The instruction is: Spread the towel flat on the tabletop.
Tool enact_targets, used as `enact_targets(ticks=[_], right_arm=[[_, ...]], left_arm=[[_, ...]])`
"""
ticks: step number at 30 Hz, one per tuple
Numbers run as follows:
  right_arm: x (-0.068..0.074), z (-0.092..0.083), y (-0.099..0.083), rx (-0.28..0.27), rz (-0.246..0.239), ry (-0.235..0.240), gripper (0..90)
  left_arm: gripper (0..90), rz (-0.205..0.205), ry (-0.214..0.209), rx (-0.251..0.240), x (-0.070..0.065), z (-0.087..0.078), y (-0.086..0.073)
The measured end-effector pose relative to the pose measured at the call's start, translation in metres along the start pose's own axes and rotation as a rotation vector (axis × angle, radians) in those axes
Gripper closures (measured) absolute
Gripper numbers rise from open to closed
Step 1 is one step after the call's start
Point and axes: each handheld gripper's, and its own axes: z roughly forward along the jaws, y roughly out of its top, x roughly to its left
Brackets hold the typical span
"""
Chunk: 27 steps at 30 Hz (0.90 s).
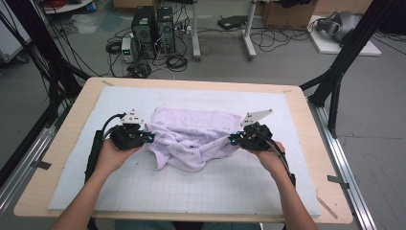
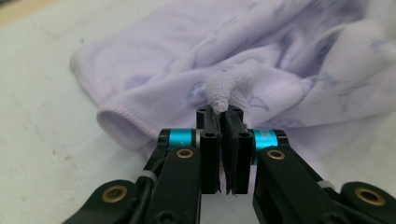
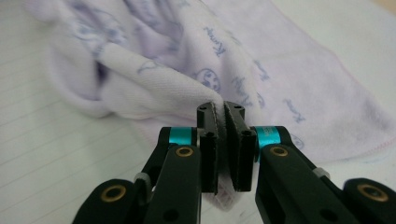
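Between both tools at frame centre lay the towel: left tool and right tool each pinched an opposite end, long axis left-right.

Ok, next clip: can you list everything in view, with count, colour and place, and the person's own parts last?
cloth: one, pale lilac with faint print, crumpled mid-mat
mat: one, white with a grid, covers most of the table
table: one, light wood, under the mat
computers: two, black towers, on the floor beyond the table
cables: many, black, across the floor
frame: black struts, at both sides of the table
forearms: two, come in from the bottom edge
left tool: one, black, shut on the cloth's left side
right tool: one, black, shut on the cloth's right side
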Motion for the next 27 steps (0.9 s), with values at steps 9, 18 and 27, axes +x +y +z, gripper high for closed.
enact_targets(ticks=[9,18,27], right_arm=[[-0.014,0.034,-0.003,0.061,0.058,-0.002,72.9],[0.011,-0.008,0.005,-0.073,-0.003,-0.024,64.8],[0.047,0.006,0.002,-0.073,-0.074,0.053,64.7]], left_arm=[[72.5,-0.032,-0.020,0.020,0.009,0.013,-0.002],[55.7,-0.022,-0.028,-0.116,-0.004,-0.029,0.001],[52.7,0.084,-0.105,-0.073,-0.038,-0.016,-0.012]])
